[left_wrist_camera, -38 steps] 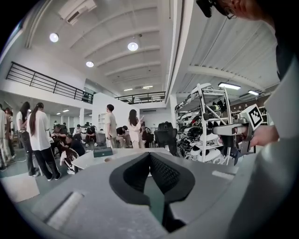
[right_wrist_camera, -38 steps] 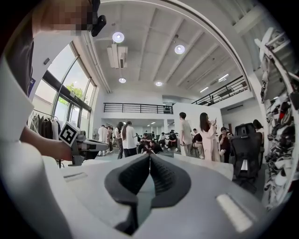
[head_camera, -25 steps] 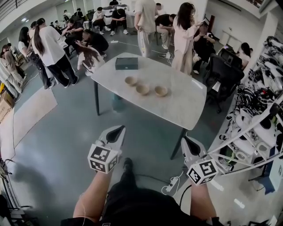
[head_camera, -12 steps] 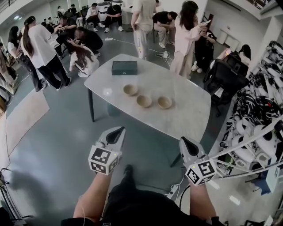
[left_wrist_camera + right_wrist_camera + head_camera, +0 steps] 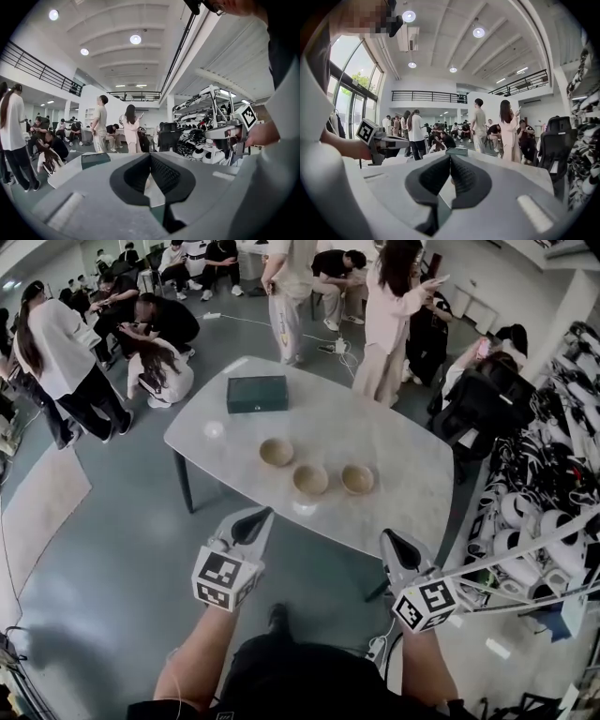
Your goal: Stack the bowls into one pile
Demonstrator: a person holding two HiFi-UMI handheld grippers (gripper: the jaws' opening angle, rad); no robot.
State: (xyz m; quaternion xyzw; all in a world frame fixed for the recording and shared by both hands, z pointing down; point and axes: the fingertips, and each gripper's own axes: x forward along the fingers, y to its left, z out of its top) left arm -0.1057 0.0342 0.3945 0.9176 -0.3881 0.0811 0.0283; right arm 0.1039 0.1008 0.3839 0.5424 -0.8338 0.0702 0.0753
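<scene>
— So, task items first: what do you log?

— Three tan bowls (image 5: 310, 480), shallow, all standing on the table (image 5: 412, 442). None is stacked and each is apart from the next. The left bowl (image 5: 276, 452) is about at the table's middle. The middle bowl (image 5: 310, 481) and the right bowl (image 5: 357, 479) are closer to the table's near edge, side by side.

— Grippers?

— Left gripper (image 5: 255, 518): on my feed its jaws are pressed fully together with nothing between them. It hangs over the floor just short of the table's near edge, tip aimed at the table. Right gripper (image 5: 389, 538): same entry, jaws closed tip to tip and holding nothing, off the table's near right corner. Neither touches the table or a bowl. Both marker cubes (image 5: 223, 577) face up toward the head camera.

— Anything else on the table?

— One dark green box (image 5: 257, 394), flat, near the table's far left corner and well apart from the bowls.

— And round the table?

— Grey floor (image 5: 112, 549) beneath and to the table's left. I count several people (image 5: 389, 315) beyond the table's far side, some standing, some crouched or seated. A black chair (image 5: 483, 404) stands off the table's right side. Racks (image 5: 553, 512) of white and black gear stand further out to the table's right.
</scene>
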